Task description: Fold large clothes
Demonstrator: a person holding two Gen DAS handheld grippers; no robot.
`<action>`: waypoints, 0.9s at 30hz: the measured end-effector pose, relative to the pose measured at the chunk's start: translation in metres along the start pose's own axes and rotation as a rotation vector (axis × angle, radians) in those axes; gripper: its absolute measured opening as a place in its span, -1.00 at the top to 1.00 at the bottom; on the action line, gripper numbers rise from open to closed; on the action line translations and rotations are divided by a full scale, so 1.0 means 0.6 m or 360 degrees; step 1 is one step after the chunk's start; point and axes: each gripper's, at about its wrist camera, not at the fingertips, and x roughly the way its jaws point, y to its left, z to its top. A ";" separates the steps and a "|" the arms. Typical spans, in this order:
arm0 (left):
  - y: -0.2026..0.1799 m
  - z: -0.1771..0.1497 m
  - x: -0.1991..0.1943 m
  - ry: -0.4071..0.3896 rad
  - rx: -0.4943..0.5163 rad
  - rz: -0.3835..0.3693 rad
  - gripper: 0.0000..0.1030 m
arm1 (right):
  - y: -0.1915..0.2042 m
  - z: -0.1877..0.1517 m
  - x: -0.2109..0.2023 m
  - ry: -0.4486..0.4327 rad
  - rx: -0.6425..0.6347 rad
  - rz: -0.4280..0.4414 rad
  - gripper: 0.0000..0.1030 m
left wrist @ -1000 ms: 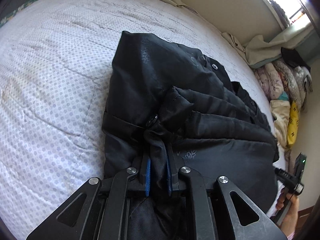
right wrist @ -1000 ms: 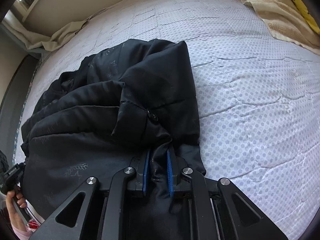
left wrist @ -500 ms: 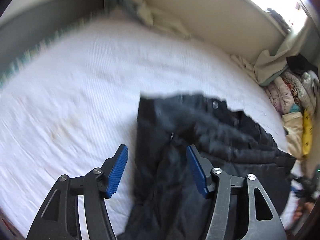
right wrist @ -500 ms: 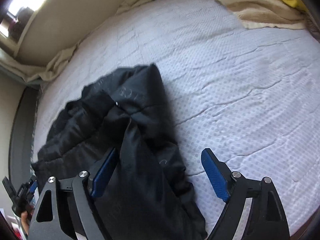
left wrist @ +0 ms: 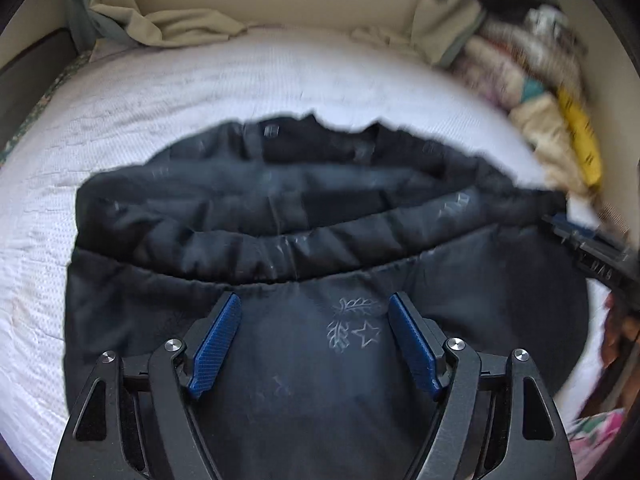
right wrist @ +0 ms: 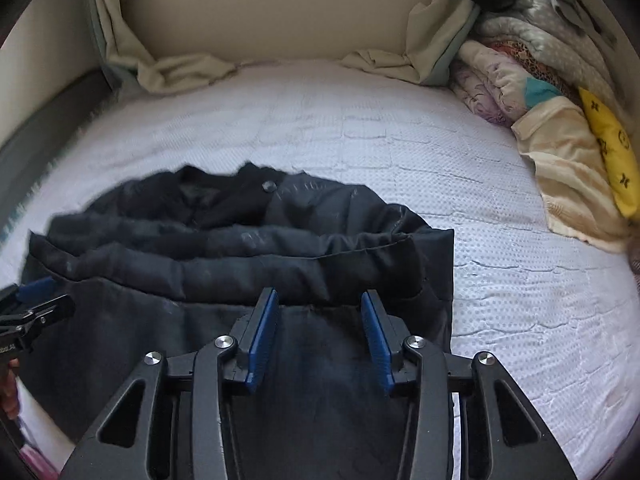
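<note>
Black jacket [left wrist: 280, 216] folded on the bed [right wrist: 440, 168].
Left tool [left wrist: 314, 340] opening, right tool [right wrist: 320, 328] closing; both empty above it.

A folded jacket [right wrist: 240, 248] lies on the bed [right wrist: 400, 152], with stacked bedding [right wrist: 532, 92] behind at the right.

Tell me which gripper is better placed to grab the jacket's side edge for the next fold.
Right, probably. The right gripper hangs near the jacket's straight side edge; the left gripper sits over the jacket's middle panel. Neither holds cloth.
</note>
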 end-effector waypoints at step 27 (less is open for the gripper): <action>0.033 -0.009 0.000 -0.0058 -0.0155 0.0012 -0.58 | 0.012 -0.066 0.088 -0.0005 -0.0033 -0.0031 0.22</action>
